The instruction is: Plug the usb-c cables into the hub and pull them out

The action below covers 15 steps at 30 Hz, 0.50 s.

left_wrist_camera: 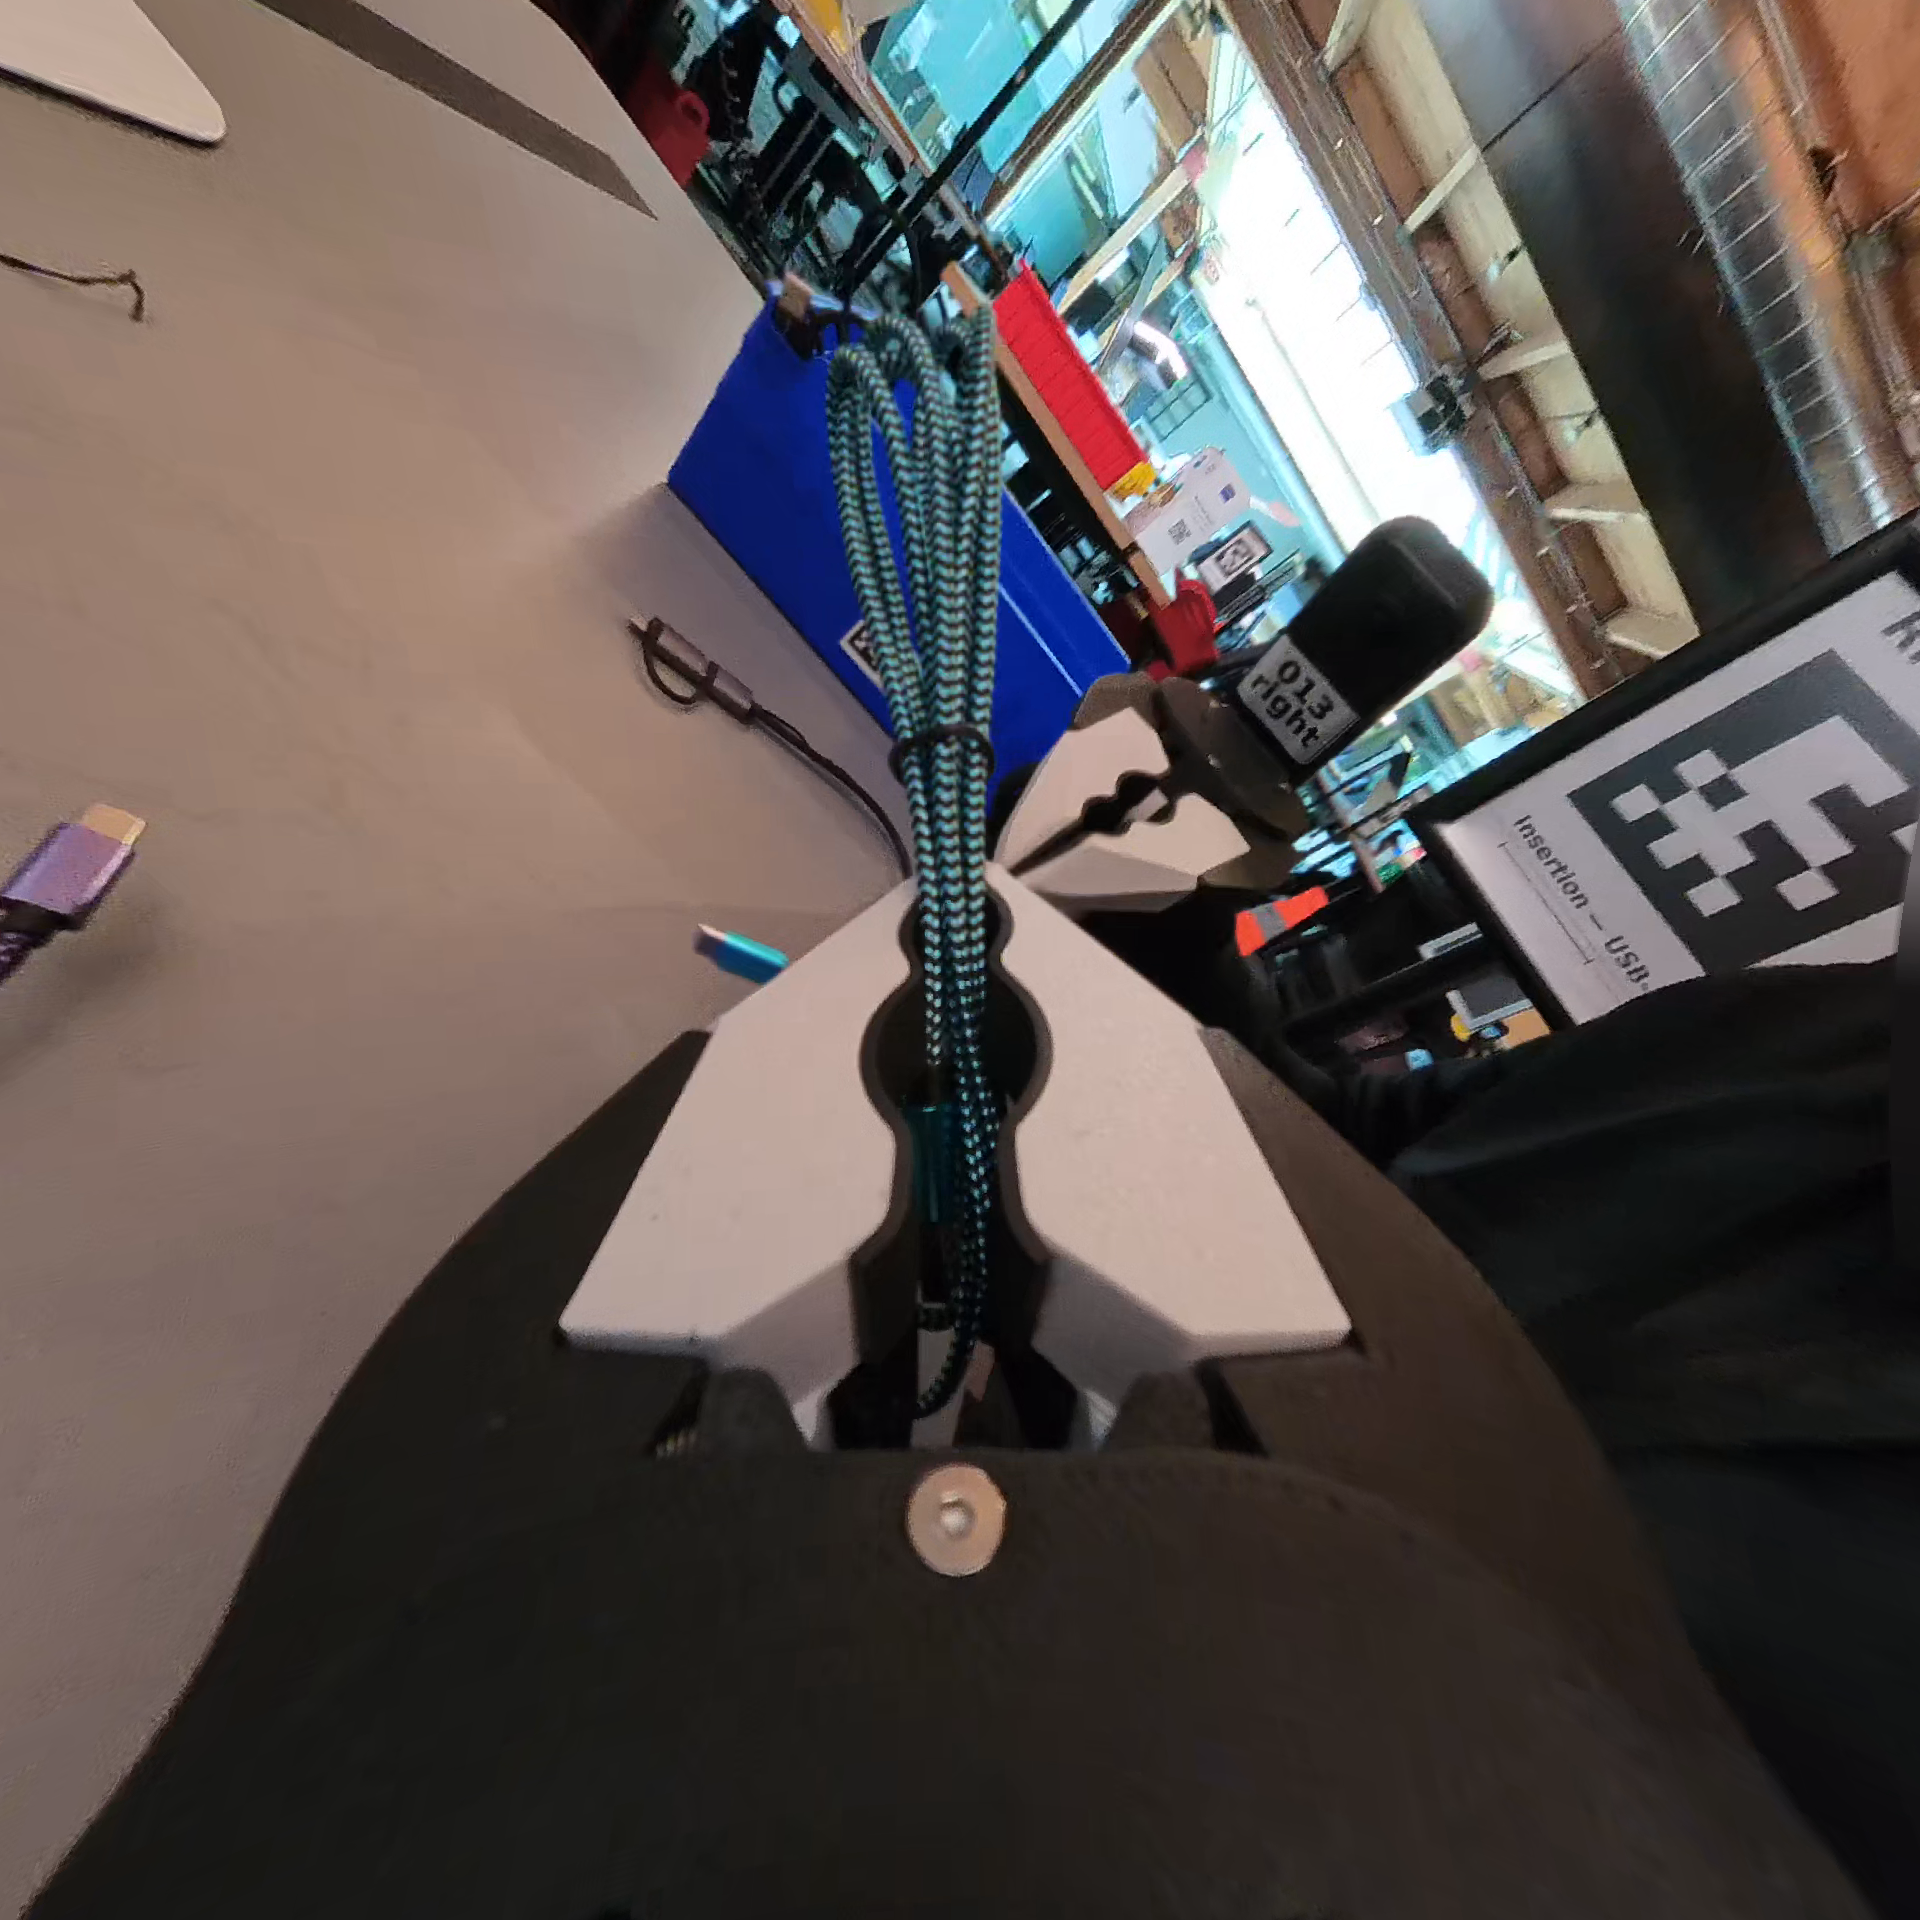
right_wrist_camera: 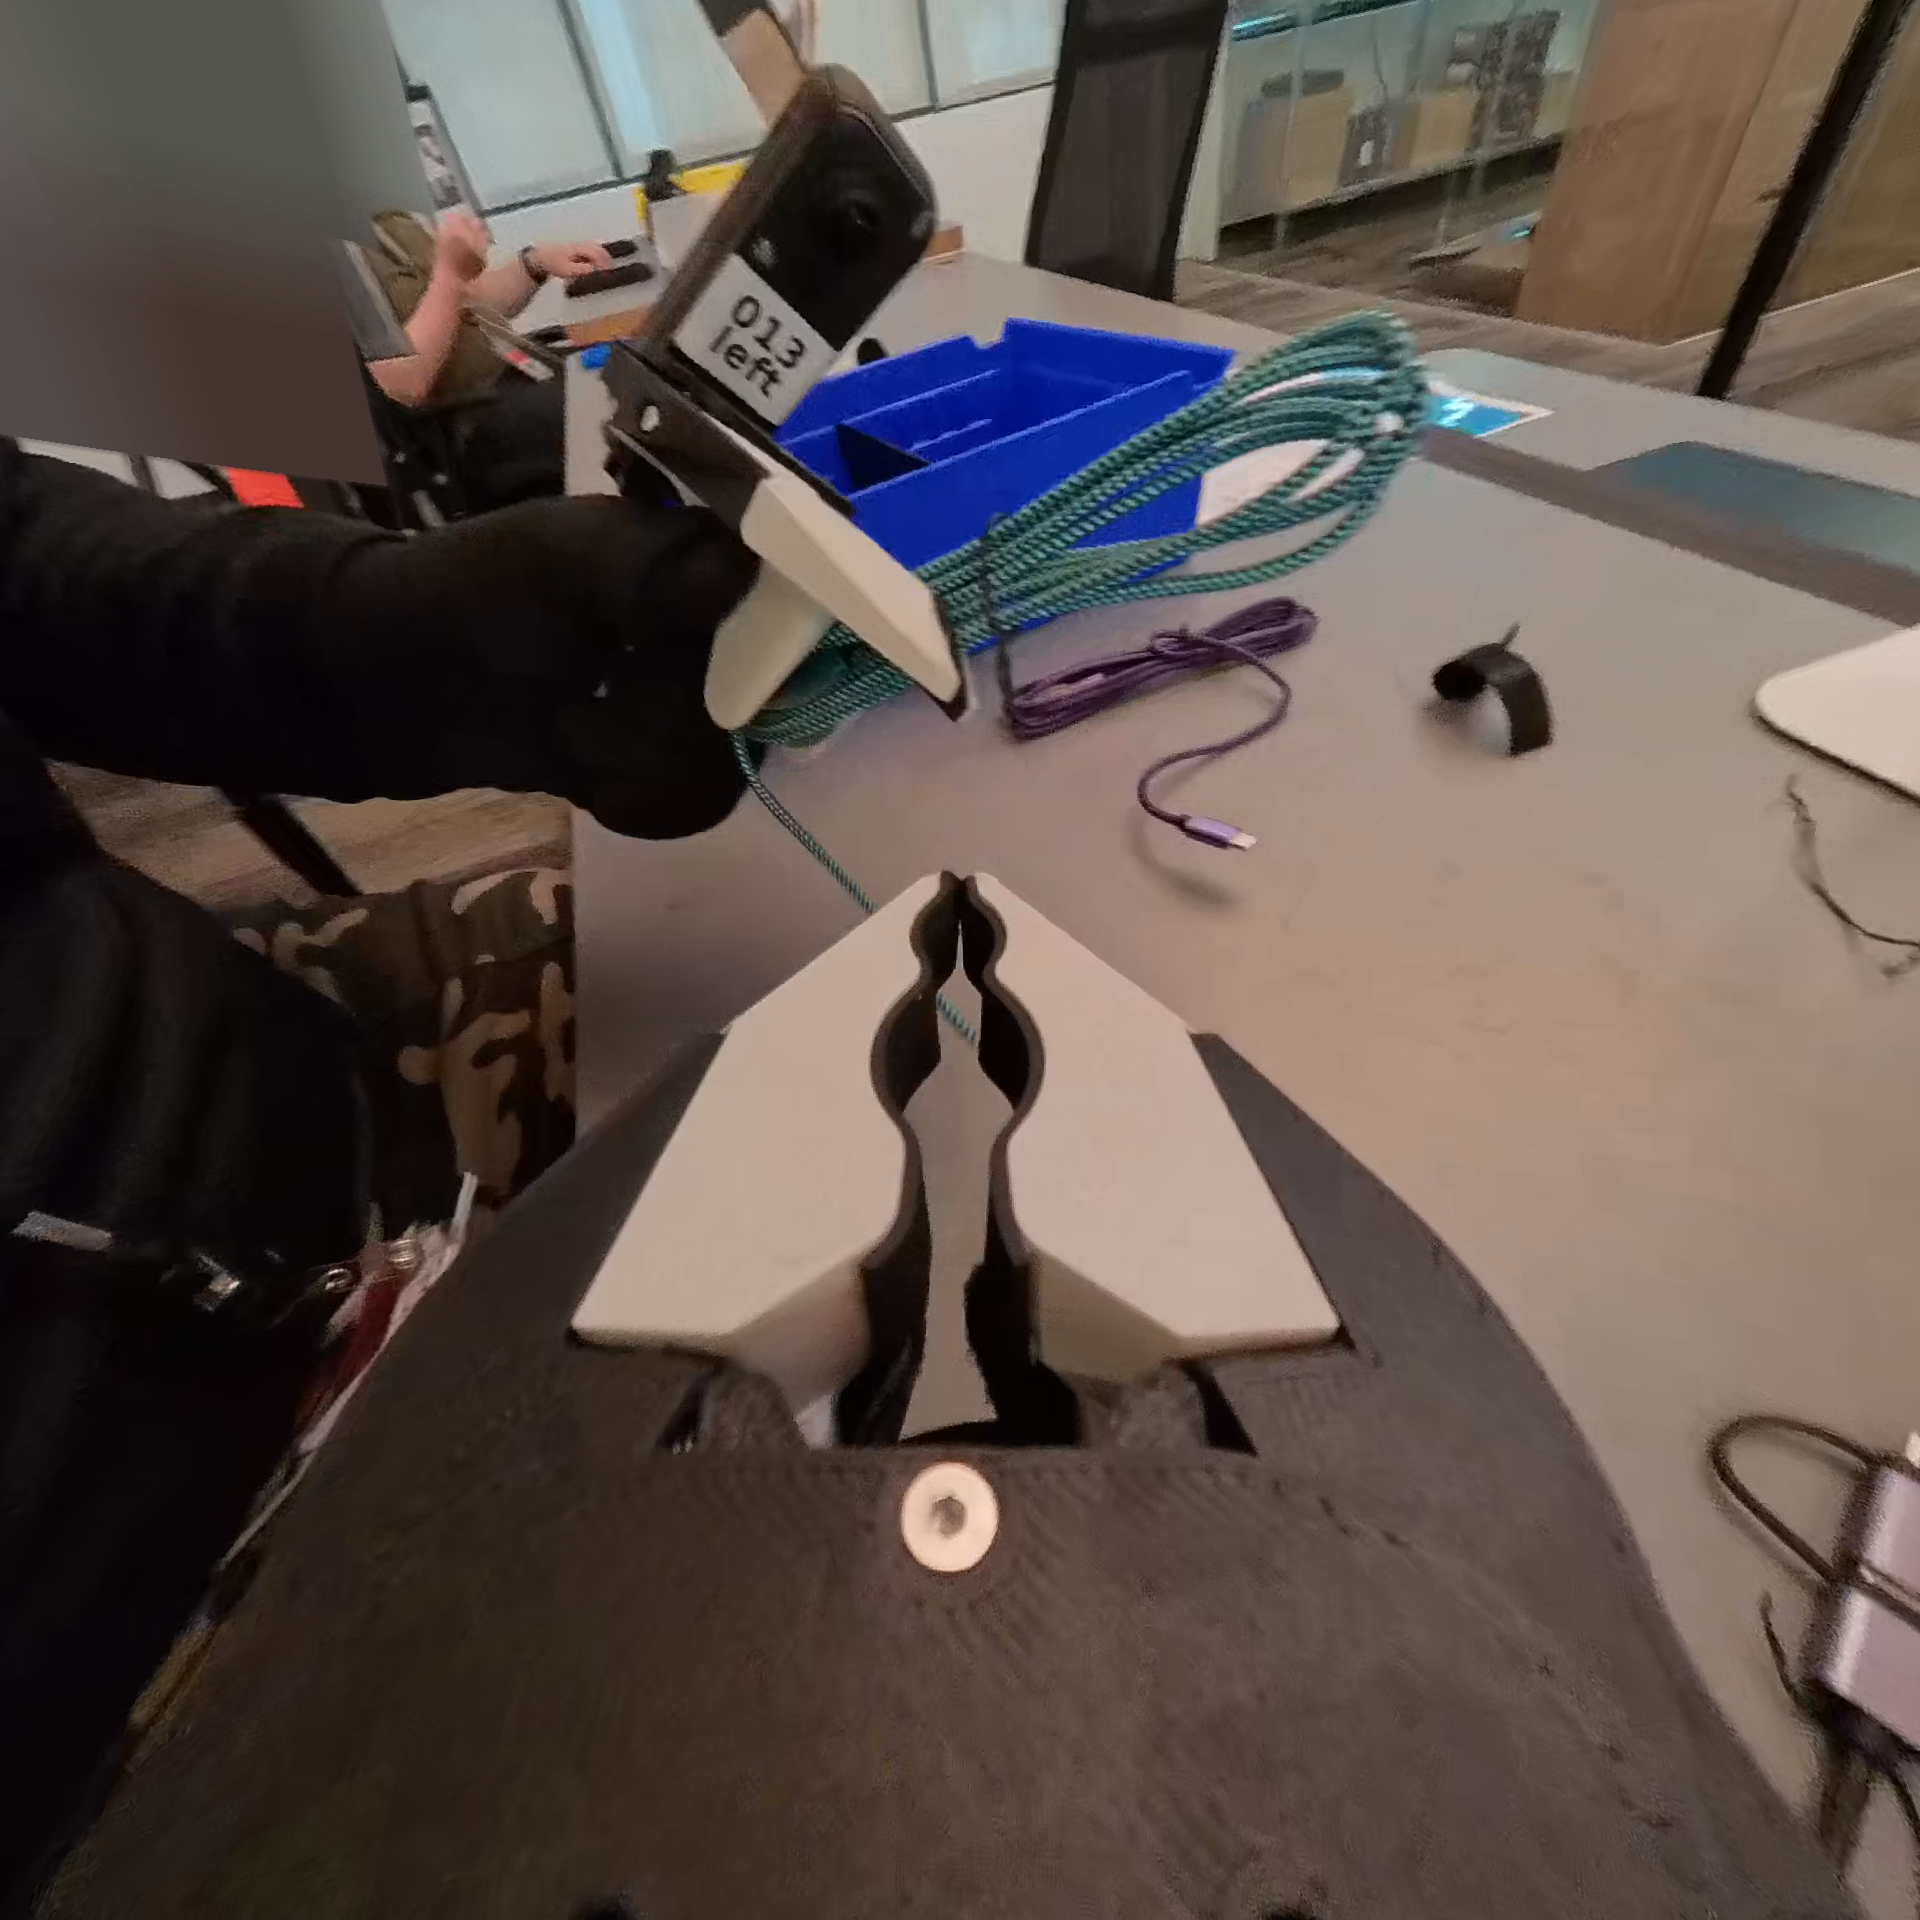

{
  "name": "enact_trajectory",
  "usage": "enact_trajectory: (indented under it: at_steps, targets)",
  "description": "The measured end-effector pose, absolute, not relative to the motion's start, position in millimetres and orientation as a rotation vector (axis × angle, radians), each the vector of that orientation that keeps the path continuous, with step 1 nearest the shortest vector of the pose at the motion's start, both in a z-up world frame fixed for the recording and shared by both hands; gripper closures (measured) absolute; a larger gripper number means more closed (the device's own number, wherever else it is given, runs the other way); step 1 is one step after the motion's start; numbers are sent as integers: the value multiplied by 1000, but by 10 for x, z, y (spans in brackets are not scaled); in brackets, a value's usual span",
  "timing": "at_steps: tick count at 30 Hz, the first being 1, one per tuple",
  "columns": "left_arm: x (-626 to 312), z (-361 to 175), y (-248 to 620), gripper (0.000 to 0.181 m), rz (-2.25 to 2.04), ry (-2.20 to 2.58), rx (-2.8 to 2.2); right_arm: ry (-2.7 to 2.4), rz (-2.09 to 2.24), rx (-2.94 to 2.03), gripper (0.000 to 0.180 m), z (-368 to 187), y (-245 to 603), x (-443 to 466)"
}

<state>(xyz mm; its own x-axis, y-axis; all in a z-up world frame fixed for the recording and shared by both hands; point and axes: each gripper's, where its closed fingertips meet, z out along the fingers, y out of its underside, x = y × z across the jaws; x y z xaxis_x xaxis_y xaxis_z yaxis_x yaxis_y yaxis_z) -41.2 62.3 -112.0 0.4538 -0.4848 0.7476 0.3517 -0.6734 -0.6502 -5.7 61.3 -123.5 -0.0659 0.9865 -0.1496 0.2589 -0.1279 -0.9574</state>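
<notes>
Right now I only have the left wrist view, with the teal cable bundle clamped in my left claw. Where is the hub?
Observer: The grey hub lies on the table at the near right edge of the right wrist view, to the right of the right claw.
Operator: Is that claw holding anything?
Observer: No, its jaws are shut with nothing between them. A loose teal strand only passes beneath.
Operator: What else is out there?
Observer: The purple cable lies coiled in front of the blue bin, and a black strap loop sits to its right.
</notes>
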Motion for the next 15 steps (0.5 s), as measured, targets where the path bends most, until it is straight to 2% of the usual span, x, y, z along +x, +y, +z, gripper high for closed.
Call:
enact_trajectory:
  at_steps: [6,11,15]
  targets:
    - [-258,-1143,593,180,-1316,223,-1905,-1232,1370,-1476,180,-1016,701,-53]
    - [-180,-1190,579,180,-1303,288,-1935,-1235,1559,-1559,176,-1088,659,-196]
    - [-165,-1239,581,180,-1297,282,-1957,-1282,1465,-1508,174,-1092,630,-256]
